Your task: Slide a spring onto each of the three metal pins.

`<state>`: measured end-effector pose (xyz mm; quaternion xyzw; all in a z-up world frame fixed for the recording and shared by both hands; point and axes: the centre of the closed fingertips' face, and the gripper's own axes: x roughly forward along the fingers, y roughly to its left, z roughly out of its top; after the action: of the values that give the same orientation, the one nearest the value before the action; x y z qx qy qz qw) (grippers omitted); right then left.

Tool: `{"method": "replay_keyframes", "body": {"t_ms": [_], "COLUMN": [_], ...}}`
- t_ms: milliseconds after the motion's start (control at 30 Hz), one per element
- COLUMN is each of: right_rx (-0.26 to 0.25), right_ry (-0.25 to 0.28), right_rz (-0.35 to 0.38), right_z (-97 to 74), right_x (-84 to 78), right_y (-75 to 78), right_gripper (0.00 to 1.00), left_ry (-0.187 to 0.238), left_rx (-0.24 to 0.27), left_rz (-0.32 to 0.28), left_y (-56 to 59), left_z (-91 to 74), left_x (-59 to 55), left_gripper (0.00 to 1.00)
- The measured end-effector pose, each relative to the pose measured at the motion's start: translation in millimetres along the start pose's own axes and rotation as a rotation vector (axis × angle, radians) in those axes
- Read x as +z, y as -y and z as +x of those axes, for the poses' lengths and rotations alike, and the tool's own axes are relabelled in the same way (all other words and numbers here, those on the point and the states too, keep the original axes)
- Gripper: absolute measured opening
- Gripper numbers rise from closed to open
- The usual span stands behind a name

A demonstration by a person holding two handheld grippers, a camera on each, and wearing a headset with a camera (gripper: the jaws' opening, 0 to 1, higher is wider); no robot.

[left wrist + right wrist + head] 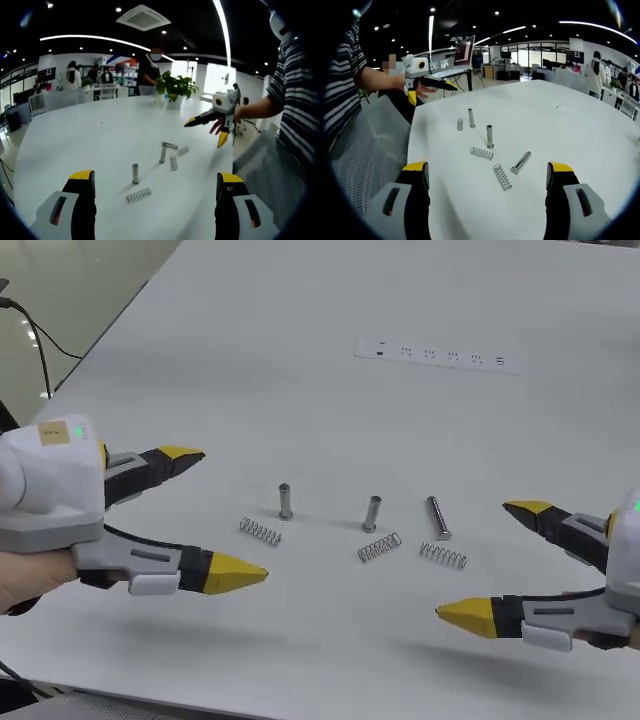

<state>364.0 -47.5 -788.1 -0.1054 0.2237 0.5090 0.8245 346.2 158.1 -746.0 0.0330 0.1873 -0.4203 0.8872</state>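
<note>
Head view: start of task, no spring fitted yet.

Left hand-held gripper and right hand-held gripper hover on either side of the parts, jaws wide apart and holding nothing. Three pins sit in a row on the counter. Left pin and middle pin stand upright, long axis vertical. Right pin lies flat, long axis running away from the person, headed end apparently nearest. Left spring, middle spring and right spring each lie flat just before a pin, long axes roughly along the row. Step in hand is judged to be the first pick. Next move calls for closing lightly on one spring, then aligning its bore with a pin's axis.
</note>
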Motion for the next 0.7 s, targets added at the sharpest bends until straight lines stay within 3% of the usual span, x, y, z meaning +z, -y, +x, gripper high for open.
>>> {"method": "replay_keyframes", "body": {"t_ms": [700], "right_rx": [-0.003], "right_ry": [0.008], "right_rz": [0.015], "right_z": [-1.4], "right_x": [4.0], "right_y": [0.0], "right_gripper": [0.96], "left_ry": [-0.011], "left_rx": [-0.014], "left_rz": [0.008], "left_y": [3.5], "left_z": [-1.1], "left_x": [-0.5], "left_gripper": [0.98]}}
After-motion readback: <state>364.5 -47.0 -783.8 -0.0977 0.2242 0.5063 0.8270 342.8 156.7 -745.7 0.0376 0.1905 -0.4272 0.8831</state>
